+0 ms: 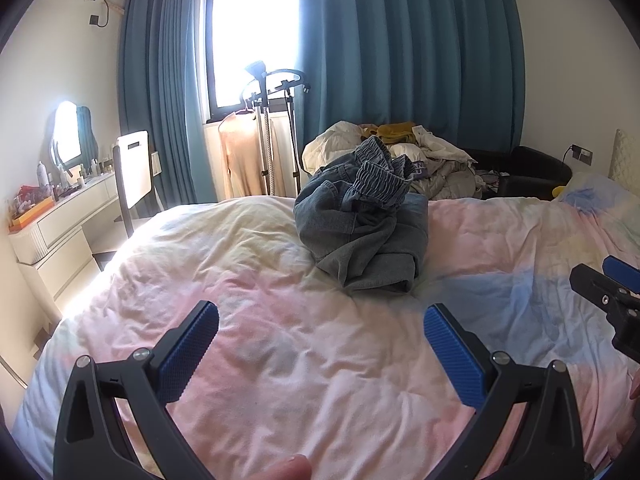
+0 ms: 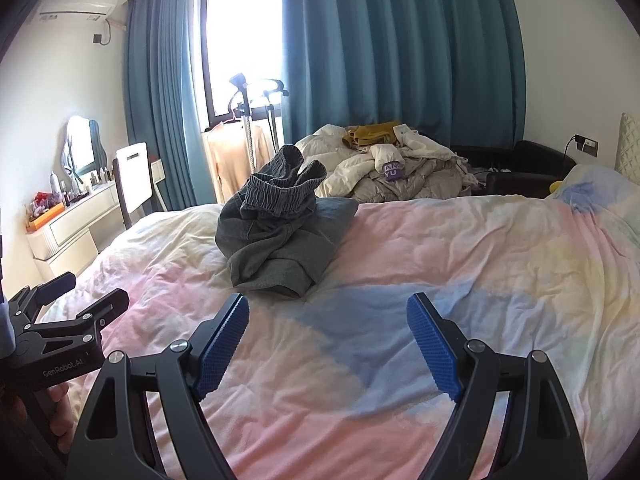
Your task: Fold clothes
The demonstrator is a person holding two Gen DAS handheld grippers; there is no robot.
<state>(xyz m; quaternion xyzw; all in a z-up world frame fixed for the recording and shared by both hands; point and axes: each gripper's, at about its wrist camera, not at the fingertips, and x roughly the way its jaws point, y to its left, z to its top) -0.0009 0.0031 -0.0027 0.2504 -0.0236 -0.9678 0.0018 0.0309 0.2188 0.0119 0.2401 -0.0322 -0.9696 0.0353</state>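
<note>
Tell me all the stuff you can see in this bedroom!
jeans: one, grey-blue, crumpled in a heap on the bed
bed cover: one, pastel pink, blue and cream, spread over the bed
pile of laundry: one, cream, grey and mustard, behind the bed
curtains: teal, along the back wall beside the window
window: one, bright, between the curtains
garment steamer stand: one, black and silver, below the window, with a peach top hanging on it
dressing table: one, cream, left wall, with a mirror and bottles
air conditioner: one, white, top left
left gripper: one, black with blue pads, open, empty
right gripper: one, black with blue pads, open, empty
</note>
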